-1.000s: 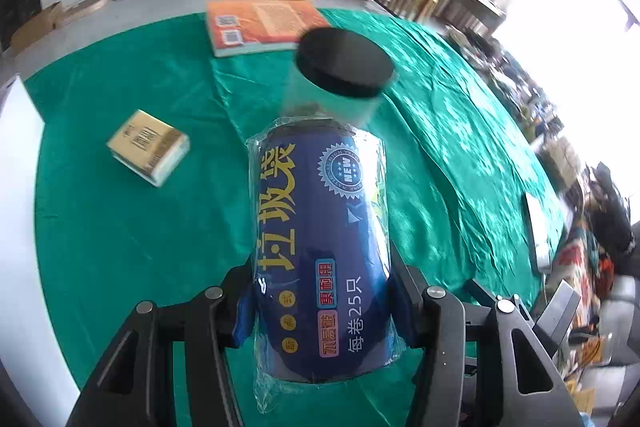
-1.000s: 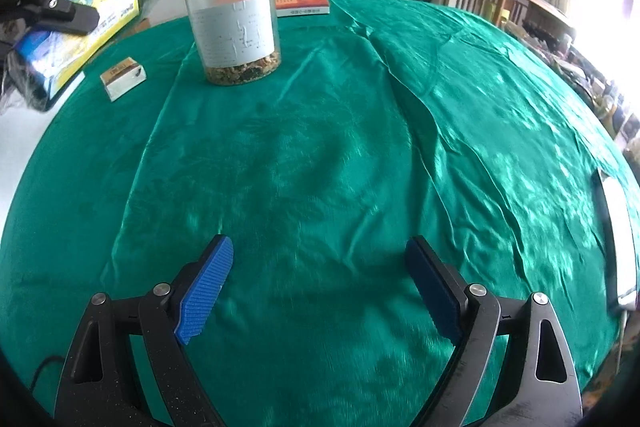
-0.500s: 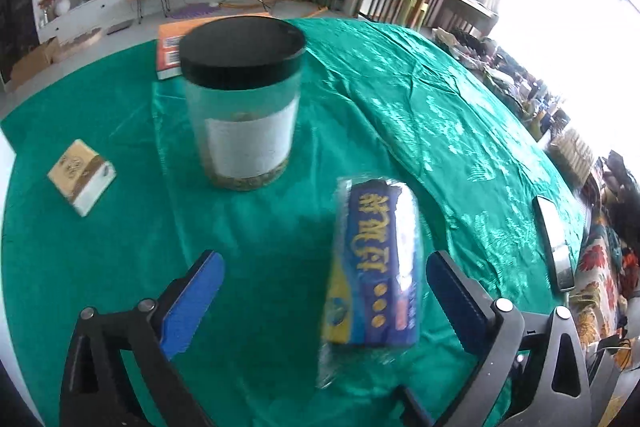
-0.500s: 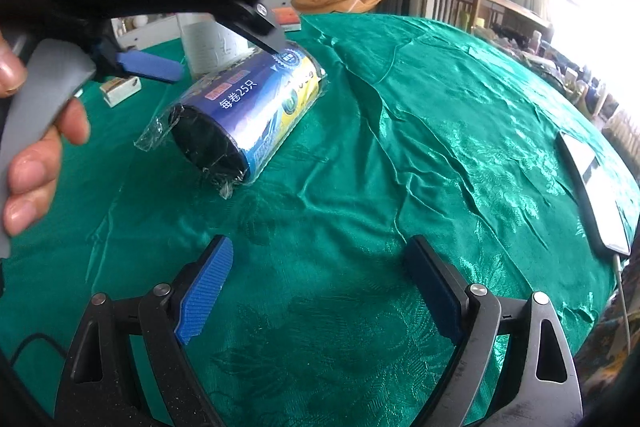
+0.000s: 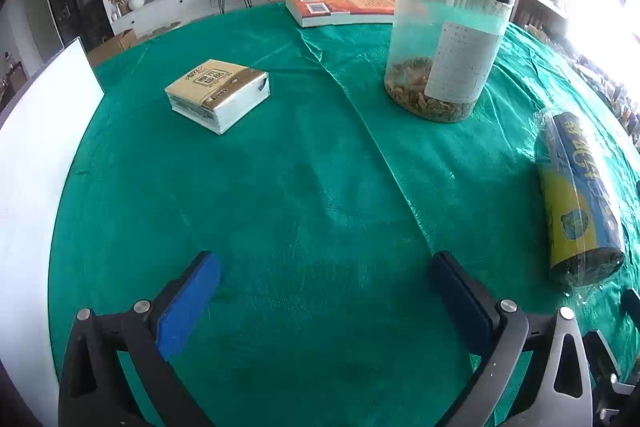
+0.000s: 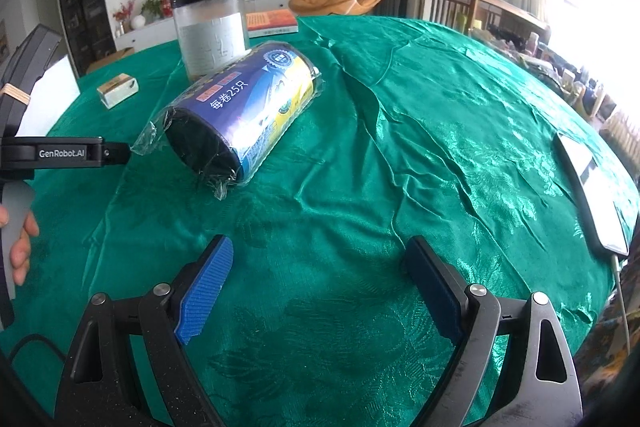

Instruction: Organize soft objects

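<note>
While both claws hang over the table's green cloth (image 6: 400, 155), neither one holds anything. The left gripper (image 5: 326, 291) has its jaws spread wide, and only bare cloth lies between its blue pads (image 5: 188, 303). The right gripper (image 6: 320, 283) is spread just as wide above a wrinkled stretch of cloth near the table's near edge.

The roll of bags (image 6: 244, 111), blue and yellow inside a clear wrapper, lies on its side on the cloth, free of both claws. In the right wrist view it sits ahead and to the left of the right gripper, its dark end facing the camera and its far end just in front of the clear jar (image 6: 210, 29); whether the two touch cannot be told. In the left wrist view the roll of bags (image 5: 576, 195) lies toward the right edge of the table, well right of the left gripper's right finger, with the jar (image 5: 446, 43) standing upright beyond it.

A tissue pack (image 5: 218, 93) rests toward the left edge, well apart from the jar, with an open run of cloth between them. An orange book (image 5: 344, 5) lies at the far edge. A white board (image 5: 36, 131) borders the left edge. In the right wrist view a phone (image 6: 592, 187) lies at the right edge, and the person's left hand (image 6: 18, 239) grips its handle at the left.
</note>
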The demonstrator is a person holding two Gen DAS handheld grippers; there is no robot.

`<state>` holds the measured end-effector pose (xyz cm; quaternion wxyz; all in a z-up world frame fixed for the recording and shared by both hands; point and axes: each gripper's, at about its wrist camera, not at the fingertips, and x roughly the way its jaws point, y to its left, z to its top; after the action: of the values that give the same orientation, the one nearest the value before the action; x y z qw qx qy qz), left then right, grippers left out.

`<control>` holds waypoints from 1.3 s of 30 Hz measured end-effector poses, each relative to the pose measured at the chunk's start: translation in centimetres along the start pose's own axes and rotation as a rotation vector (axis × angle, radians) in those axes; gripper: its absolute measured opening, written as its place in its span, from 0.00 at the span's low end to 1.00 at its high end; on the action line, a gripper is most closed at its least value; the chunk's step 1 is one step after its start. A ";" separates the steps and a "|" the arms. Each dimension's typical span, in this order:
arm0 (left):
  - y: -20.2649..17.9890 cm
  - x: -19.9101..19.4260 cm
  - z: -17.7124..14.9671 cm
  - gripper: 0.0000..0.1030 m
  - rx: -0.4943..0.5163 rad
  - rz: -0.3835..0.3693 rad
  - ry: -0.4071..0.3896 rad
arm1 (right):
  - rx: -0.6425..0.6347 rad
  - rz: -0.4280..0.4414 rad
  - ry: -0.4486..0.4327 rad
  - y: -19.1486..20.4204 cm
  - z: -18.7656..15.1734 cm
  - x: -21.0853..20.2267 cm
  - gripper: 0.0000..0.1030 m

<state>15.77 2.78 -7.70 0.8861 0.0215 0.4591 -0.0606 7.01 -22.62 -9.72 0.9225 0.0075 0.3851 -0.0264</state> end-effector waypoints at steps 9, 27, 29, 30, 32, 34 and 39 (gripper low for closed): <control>-0.2 -0.4 0.3 1.00 -0.002 0.001 -0.001 | 0.008 -0.010 -0.003 -0.1 0.0 -0.2 0.87; -0.2 -0.4 0.3 1.00 -0.003 0.001 -0.002 | 0.002 0.015 0.051 0.1 0.5 -0.1 0.88; -0.2 -0.4 0.3 1.00 -0.003 0.001 -0.002 | -0.030 0.091 0.098 0.9 1.8 0.4 0.88; -0.2 -0.4 0.2 1.00 -0.003 0.001 -0.002 | -0.051 0.142 0.110 1.5 2.5 0.7 0.87; -0.2 -0.4 0.2 1.00 -0.003 0.000 -0.002 | -0.066 0.128 0.110 2.2 4.2 1.6 0.85; -0.2 -0.4 0.2 1.00 -0.003 0.000 -0.002 | -0.012 0.053 0.098 1.2 5.9 3.2 0.84; -0.2 -0.4 0.3 1.00 -0.003 0.002 -0.003 | 0.123 -0.111 0.135 -2.9 8.3 7.0 0.88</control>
<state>15.76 2.61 -7.21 0.8868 0.0205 0.4580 -0.0594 17.65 -26.06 -8.84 0.8893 0.0444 0.4440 -0.1004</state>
